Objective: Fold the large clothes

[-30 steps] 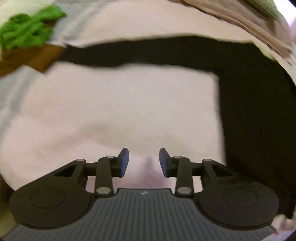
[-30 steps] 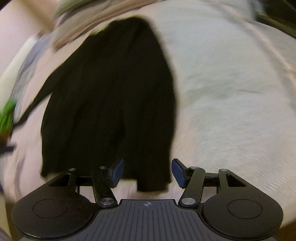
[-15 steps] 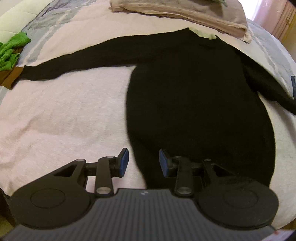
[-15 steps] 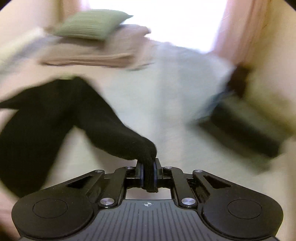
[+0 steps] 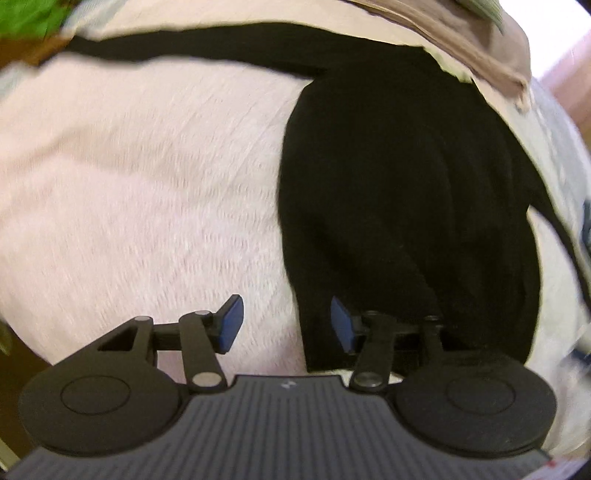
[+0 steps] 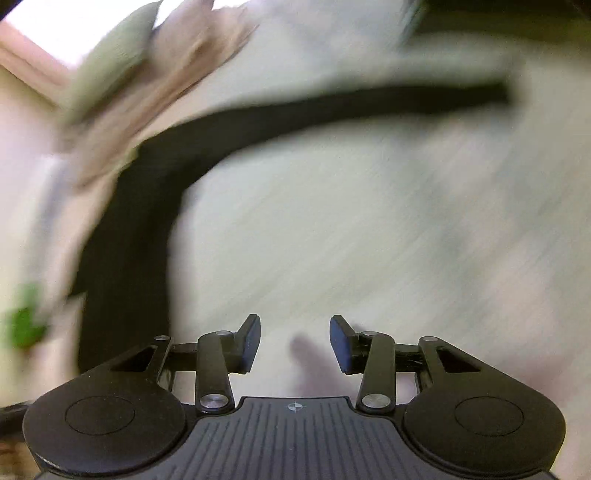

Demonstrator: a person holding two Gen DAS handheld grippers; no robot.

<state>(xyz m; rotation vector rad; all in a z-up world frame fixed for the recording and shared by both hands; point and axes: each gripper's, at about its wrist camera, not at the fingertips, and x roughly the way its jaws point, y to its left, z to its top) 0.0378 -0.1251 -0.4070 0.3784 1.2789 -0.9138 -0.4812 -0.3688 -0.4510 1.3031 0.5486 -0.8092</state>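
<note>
A black long-sleeved sweater (image 5: 399, 192) lies flat on the pale pink bed cover (image 5: 147, 192), one sleeve (image 5: 207, 48) stretched to the far left. My left gripper (image 5: 284, 325) hovers over the sweater's lower left hem corner, its jaws opening; the hem edge lies under the gap, not pinched. In the blurred right wrist view the sweater's other sleeve (image 6: 332, 107) lies stretched out to the right across the bed. My right gripper (image 6: 295, 343) is over bare cover, well short of that sleeve, jaws opening with nothing between them.
Folded beige bedding (image 5: 480, 44) and a green pillow (image 6: 118, 55) lie at the head of the bed beyond the sweater's collar. A green and brown knitted item (image 5: 33, 26) sits at the far left by the left sleeve's cuff.
The right gripper, shut on the black sleeve cuff half a second ago, has let it go and swung away; the sleeve now lies stretched out. The left gripper moved toward the hem and opened wider.
</note>
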